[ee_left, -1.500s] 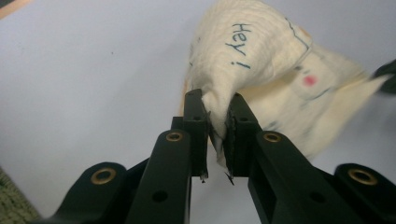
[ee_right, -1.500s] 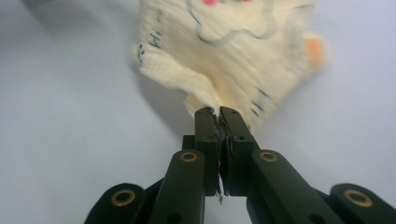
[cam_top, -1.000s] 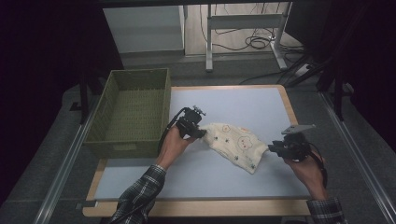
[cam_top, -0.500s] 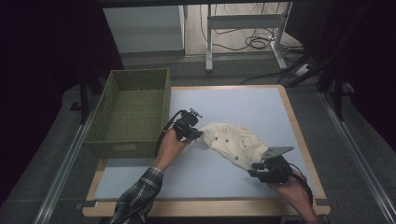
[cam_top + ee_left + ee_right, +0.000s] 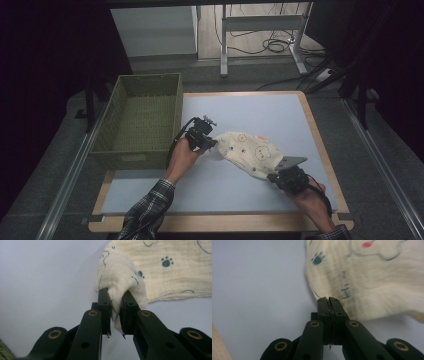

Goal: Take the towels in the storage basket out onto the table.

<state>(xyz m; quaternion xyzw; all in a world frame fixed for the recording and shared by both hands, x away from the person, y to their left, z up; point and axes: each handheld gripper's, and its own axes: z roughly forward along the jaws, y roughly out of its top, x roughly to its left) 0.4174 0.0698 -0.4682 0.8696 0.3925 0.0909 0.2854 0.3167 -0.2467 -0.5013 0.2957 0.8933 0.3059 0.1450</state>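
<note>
A cream cloth (image 5: 250, 152) printed with bears and paw marks lies crumpled on the pale blue mat (image 5: 260, 112). My left gripper (image 5: 209, 143) is at the cloth's left end. In the left gripper view my left gripper (image 5: 116, 293) has just been closing and is shut on a bunched corner of the cloth (image 5: 160, 267). My right gripper (image 5: 273, 176) is at the cloth's near right end. In the right gripper view my right gripper (image 5: 328, 299) has just been closing, and its jaws pinch the thin edge of the cloth (image 5: 367, 277).
A green woven basket (image 5: 135, 159) stands empty just left of the mat, close to my left hand. The mat lies on a wooden board (image 5: 320, 135) whose rim shows at right and front. Desk legs and cables (image 5: 270, 45) lie on the floor beyond.
My right gripper has moved left and toward the near edge, down to the cloth's near right end. My left hand has stayed at the cloth's left corner.
</note>
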